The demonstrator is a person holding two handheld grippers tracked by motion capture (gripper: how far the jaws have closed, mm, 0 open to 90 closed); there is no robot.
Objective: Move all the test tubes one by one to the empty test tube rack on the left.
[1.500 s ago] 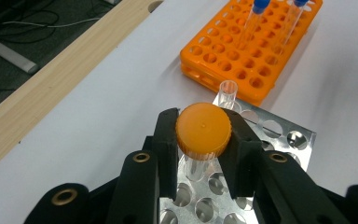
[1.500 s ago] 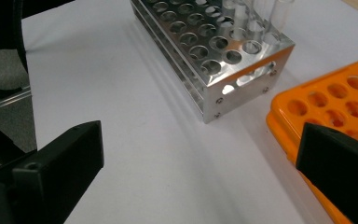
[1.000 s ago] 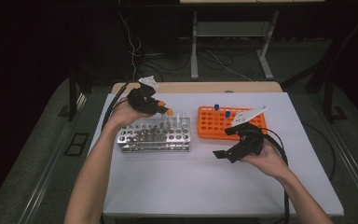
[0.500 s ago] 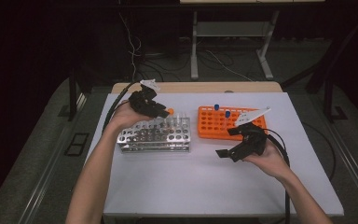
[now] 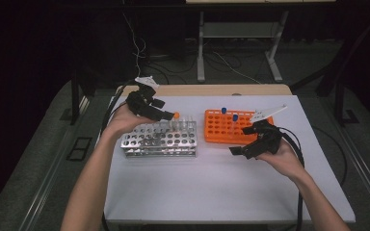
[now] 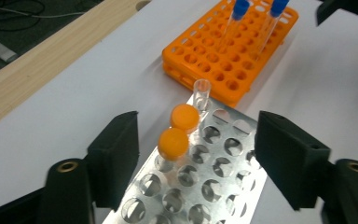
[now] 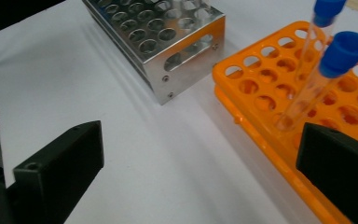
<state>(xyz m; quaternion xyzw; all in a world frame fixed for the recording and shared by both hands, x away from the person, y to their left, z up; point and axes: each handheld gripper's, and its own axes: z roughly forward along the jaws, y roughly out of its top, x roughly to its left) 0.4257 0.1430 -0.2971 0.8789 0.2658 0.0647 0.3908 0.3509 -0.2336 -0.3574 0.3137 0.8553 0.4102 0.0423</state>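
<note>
Left gripper (image 6: 193,154): jaws stand wide apart with nothing clamped, having just been opening; it hovers over the far end of the metal rack (image 6: 205,186), seen in the high view at (image 5: 166,115). Orange-capped tubes (image 6: 173,144), two in number, stand upright in adjacent holes of the metal rack, in the gap between the open jaws but touching neither pad; the second cap sits just beyond the first at (image 6: 184,117). Uncapped clear tube (image 6: 201,93): upright in the same rack, just beyond the orange caps. Right gripper (image 7: 200,172): jaws wide apart, empty, held low above the white desk (image 7: 135,154) between the two racks; in the high view it sits at (image 5: 241,150), just in front of the orange rack. Orange rack (image 7: 279,93): on the desk right of the metal rack, near but not touching it. Blue-capped tubes (image 7: 345,51), two, stand in the orange rack beyond the right gripper's right-hand jaw, apart from it.
</note>
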